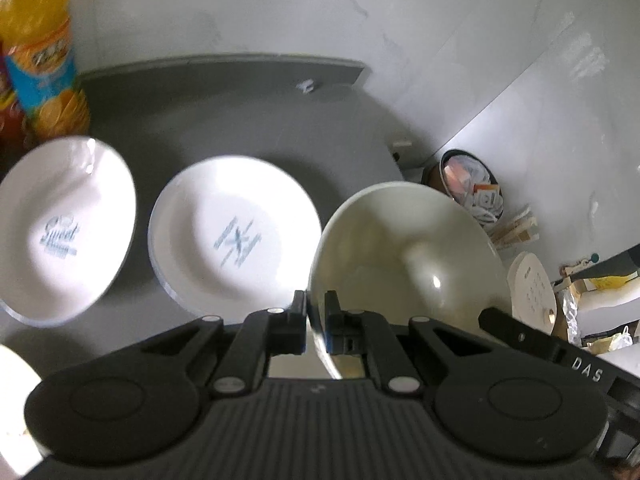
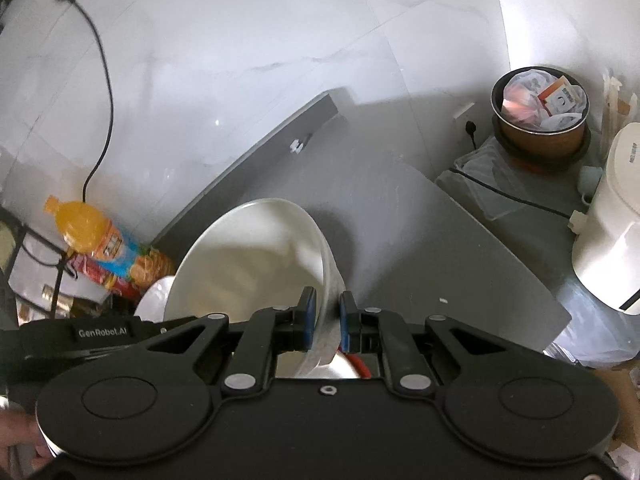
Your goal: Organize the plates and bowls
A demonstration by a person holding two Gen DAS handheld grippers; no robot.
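Left gripper (image 1: pixel 316 308) was clamped on the rim of a cream bowl (image 1: pixel 404 256), held tilted above the grey table (image 1: pixel 240 120). Right gripper (image 2: pixel 328 312) pinched the same bowl's (image 2: pixel 248 264) opposite rim. Two white printed plates (image 1: pixel 236 232) lay on the table beside an orange juice bottle (image 1: pixel 40 48).

An orange drink bottle (image 2: pixel 86 226) was laid beside a red packet (image 2: pixel 100 276) at the wall. A black cable (image 2: pixel 105 92) was plugged above. A pot (image 2: pixel 541 120) filled with packets was seen near a white appliance (image 2: pixel 612 232).
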